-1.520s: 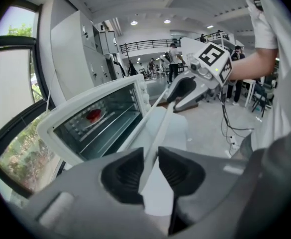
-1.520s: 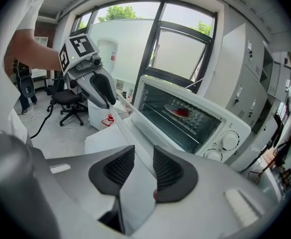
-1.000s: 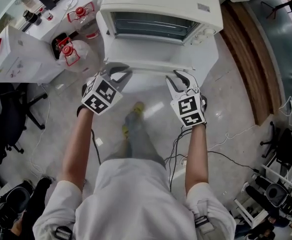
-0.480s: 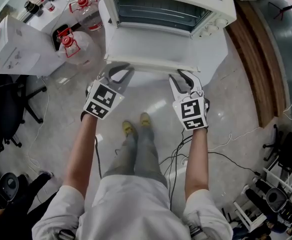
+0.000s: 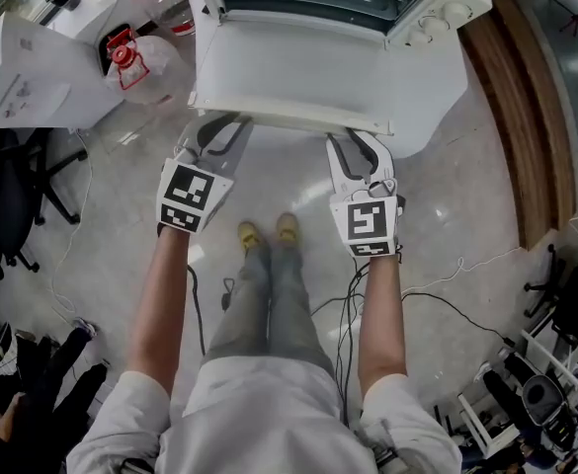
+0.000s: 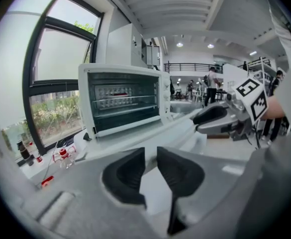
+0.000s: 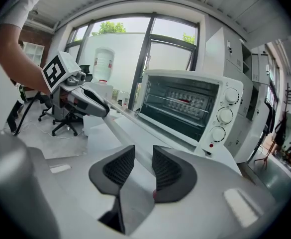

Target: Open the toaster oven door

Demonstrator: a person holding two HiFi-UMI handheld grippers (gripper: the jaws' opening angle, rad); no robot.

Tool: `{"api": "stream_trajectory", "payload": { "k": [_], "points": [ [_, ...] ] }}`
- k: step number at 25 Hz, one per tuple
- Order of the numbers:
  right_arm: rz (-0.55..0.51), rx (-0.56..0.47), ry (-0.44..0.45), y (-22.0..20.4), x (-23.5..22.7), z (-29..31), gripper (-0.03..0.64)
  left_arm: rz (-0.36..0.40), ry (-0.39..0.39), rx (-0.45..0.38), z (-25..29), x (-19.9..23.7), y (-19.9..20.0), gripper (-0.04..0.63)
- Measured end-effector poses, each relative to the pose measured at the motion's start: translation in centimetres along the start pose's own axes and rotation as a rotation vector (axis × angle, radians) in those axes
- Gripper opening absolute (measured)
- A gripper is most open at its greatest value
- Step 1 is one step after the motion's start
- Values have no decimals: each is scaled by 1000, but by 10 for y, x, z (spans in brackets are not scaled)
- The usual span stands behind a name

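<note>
Door down flat, top centre: overpull risk.
White metal toaster oven door [image 5: 289,72] lies open; left claw [image 5: 224,126] opening round its white handle bar [image 5: 289,118], right claw [image 5: 358,144] clamped on it. More pull cd strain hinges/tip white oven body [image 5: 437,23].

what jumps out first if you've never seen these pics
The white toaster oven at the top of the head view, its door folded flat down. Both grippers straddle the door's handle: the left gripper, jaws opening, and the right gripper, closed on it.
</note>
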State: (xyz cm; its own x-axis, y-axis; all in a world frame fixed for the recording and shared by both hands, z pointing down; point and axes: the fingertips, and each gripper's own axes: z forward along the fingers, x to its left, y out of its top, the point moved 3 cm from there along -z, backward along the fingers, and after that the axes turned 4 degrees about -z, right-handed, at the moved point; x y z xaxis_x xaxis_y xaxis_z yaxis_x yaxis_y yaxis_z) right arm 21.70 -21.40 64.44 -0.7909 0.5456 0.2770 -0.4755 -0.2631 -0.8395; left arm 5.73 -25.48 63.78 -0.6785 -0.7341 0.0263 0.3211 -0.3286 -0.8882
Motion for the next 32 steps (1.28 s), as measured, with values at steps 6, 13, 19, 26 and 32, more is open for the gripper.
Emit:
{"api": "stream_trajectory", "payload": {
  "k": [6, 13, 19, 26, 32],
  "points": [
    [64, -57, -17, -22, 8, 5, 107, -40, 38, -36, 8, -3, -23, 74],
    [162, -107, -39, -46, 16, 15, 107, -79, 88, -79, 19, -4, -48, 74],
    [182, -136, -57, -51, 15, 18, 107, -55, 96, -114, 22, -4, -54, 72],
    [182, -135, -65, -53, 17, 20, 106, -48, 104, -126, 23, -4, -56, 71],
    [200, -139, -59, -52, 15, 19, 106, -51, 109, -120, 22, -4, -54, 71]
  ]
}}
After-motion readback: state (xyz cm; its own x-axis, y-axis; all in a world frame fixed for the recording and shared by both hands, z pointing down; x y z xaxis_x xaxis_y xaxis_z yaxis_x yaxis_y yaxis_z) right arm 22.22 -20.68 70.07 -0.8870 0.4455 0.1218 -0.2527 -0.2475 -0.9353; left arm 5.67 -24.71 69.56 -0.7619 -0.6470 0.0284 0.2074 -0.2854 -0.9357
